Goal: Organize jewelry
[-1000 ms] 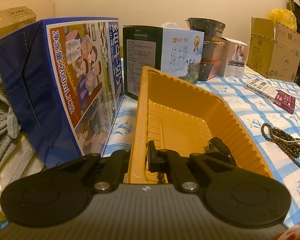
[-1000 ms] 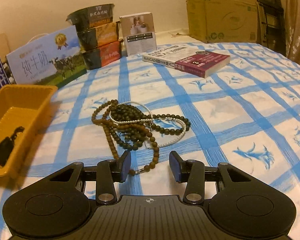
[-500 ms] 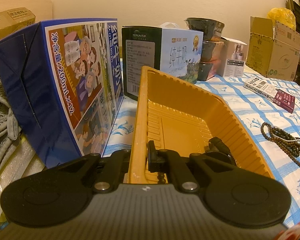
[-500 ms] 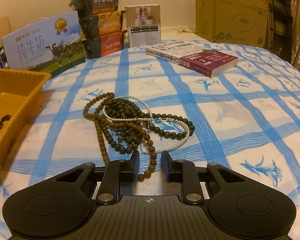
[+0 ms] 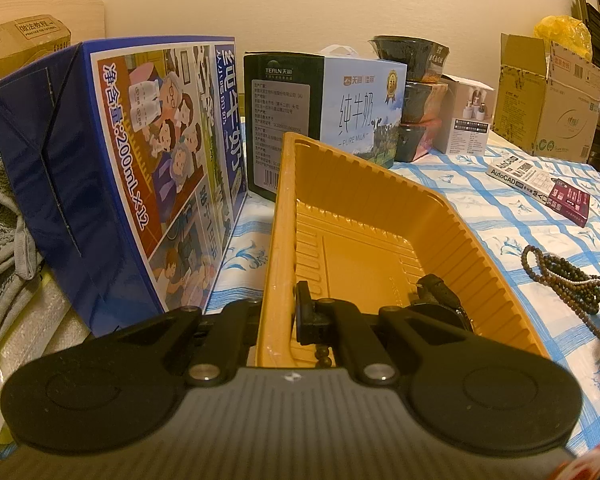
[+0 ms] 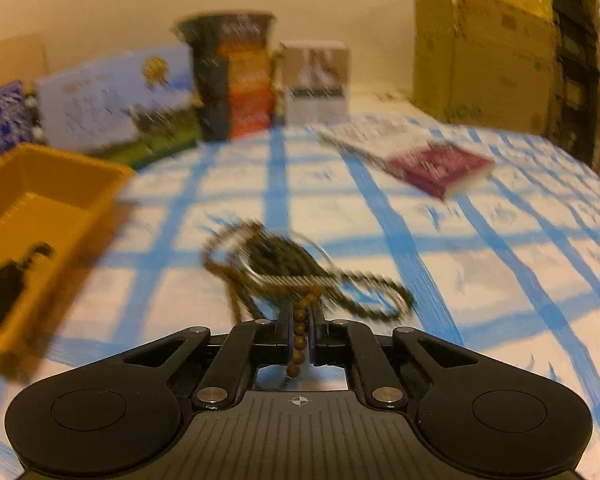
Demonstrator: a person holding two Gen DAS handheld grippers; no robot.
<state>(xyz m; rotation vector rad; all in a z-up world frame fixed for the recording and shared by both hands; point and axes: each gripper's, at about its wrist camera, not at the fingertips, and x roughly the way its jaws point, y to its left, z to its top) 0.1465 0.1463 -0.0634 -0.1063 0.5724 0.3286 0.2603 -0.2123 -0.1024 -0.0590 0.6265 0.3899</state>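
Blue-checked bench cloth carries a tangled pile of brown and dark beaded necklaces (image 6: 296, 264), whose brown strand the right claw (image 6: 300, 326) pinches, while far left the left claw (image 5: 284, 312) clamps the orange ribbed plastic tray (image 5: 496, 264) rim.

Left wrist view: low, angled down along its fingers, very near the yellow tray (image 5: 380, 216), whose near wall fills the centre; blue carton (image 5: 112, 168) at 10 o'clock, bead strands (image 5: 560, 280) far out at 3 o'clock.

Right wrist view: low over the checked tablecloth (image 6: 500, 280), tilted down, blurred, close on the bead strands (image 6: 300, 264) just ahead at 12 o'clock.

Shared: tray (image 6: 40, 208) at 9 o'clock, book (image 6: 440, 164) at 1 o'clock, milk box (image 6: 112, 100).
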